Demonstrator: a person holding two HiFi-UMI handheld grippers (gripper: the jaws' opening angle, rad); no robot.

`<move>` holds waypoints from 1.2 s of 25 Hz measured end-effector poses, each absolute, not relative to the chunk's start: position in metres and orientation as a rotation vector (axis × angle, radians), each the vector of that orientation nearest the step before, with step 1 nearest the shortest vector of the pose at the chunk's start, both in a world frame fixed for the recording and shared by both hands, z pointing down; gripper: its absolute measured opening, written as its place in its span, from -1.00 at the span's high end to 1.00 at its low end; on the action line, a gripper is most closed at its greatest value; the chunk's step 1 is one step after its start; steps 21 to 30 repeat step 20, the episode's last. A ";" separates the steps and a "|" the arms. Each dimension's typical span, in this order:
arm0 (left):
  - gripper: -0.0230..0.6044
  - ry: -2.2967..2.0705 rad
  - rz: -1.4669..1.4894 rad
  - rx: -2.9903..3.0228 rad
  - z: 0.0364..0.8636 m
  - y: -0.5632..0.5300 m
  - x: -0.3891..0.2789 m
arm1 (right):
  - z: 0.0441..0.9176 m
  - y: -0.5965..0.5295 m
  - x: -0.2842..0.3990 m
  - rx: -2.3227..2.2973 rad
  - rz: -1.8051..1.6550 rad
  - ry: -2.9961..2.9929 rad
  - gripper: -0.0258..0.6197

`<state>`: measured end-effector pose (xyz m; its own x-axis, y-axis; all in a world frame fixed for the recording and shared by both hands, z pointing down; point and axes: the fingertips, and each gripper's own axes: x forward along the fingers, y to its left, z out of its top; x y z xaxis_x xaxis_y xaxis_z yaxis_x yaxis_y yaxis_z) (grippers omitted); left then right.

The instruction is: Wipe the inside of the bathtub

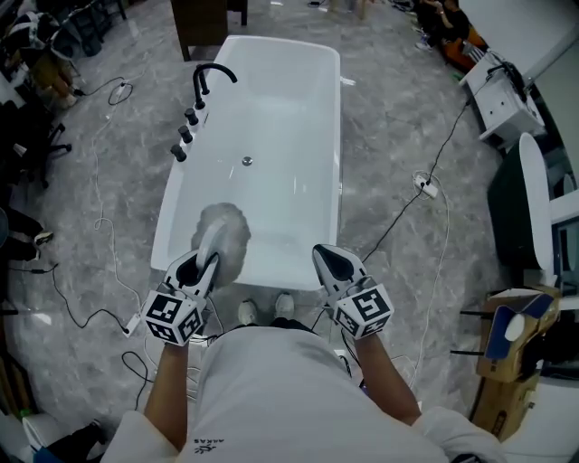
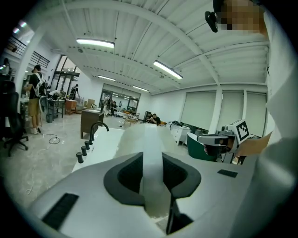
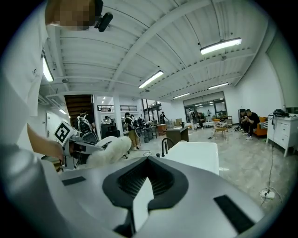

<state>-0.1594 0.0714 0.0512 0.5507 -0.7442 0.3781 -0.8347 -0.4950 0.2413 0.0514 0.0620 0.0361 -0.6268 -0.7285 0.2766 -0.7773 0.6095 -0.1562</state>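
Note:
The white bathtub [image 1: 336, 136] stretches away from my feet, with a black faucet [image 1: 206, 80] on its left rim and a drain [image 1: 246, 161] in its floor. My left gripper [image 1: 201, 262] is shut on the flat white handle [image 2: 152, 162] of a fluffy grey duster [image 1: 226, 237], whose head hangs over the tub's near end. My right gripper [image 1: 333, 262] is shut and holds nothing, level with the tub's near right corner. The right gripper view shows the duster [image 3: 111, 148] at left and the tub [image 3: 195, 155] ahead.
Cables and a power strip [image 1: 425, 187] lie on the grey floor to the tub's right. A brown cabinet [image 1: 201, 23] stands behind the tub. White furniture [image 1: 502, 99] and a cardboard box [image 1: 516, 335] are at the right. People stand and sit in the background.

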 end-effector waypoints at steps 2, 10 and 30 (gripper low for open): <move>0.62 -1.290 0.320 2.399 0.051 0.071 -0.161 | 0.037 0.063 0.051 1.256 0.386 -2.641 0.86; 0.62 -1.324 0.328 2.382 0.057 0.072 -0.175 | 0.047 0.066 0.041 1.246 0.377 -2.620 0.86; 0.61 -1.332 0.338 2.374 0.061 0.082 -0.197 | 0.048 0.076 0.029 1.249 0.361 -2.599 0.86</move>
